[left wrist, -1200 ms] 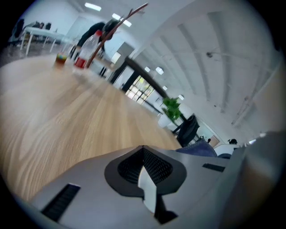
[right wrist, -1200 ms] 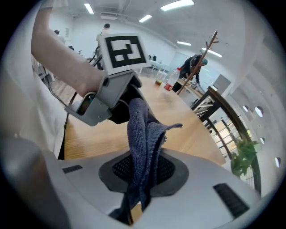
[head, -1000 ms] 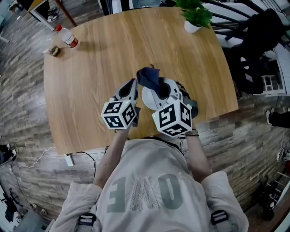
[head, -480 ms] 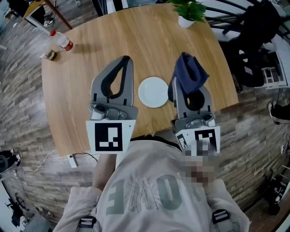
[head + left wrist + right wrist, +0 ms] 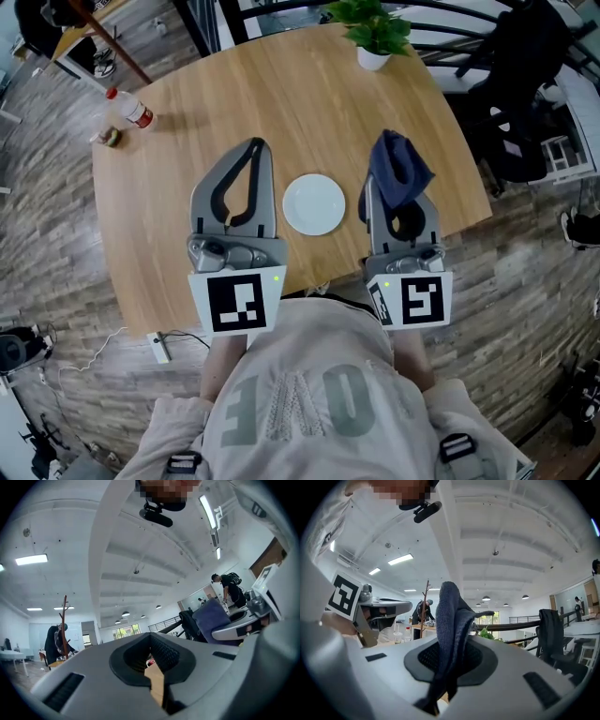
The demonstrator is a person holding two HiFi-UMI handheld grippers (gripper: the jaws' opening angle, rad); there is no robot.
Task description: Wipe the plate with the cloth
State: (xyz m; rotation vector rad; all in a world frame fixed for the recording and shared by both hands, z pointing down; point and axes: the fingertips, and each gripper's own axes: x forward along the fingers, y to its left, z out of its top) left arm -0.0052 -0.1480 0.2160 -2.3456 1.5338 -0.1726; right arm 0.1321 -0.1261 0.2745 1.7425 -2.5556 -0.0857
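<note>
A round white plate (image 5: pixel 314 203) lies bare on the wooden table (image 5: pixel 234 94). Both grippers are held up above the table, one on each side of the plate, and point level. My left gripper (image 5: pixel 255 146) is shut with nothing between its jaws; in the left gripper view its jaws (image 5: pixel 151 644) meet with no gap. My right gripper (image 5: pixel 394 178) is shut on a dark blue cloth (image 5: pixel 397 169). The cloth (image 5: pixel 450 620) stands up out of the closed jaws and droops over them. It (image 5: pixel 213 618) also shows in the left gripper view.
A potted green plant (image 5: pixel 375 37) stands at the table's far edge. A plastic bottle with a red cap (image 5: pixel 131 105) and a small object (image 5: pixel 112 137) sit at the far left corner. A black chair (image 5: pixel 534 75) stands beyond the table's right side.
Both grippers have risen from the plate and moved apart. The cloth came up off the plate with the right gripper, so the plate now lies uncovered.
</note>
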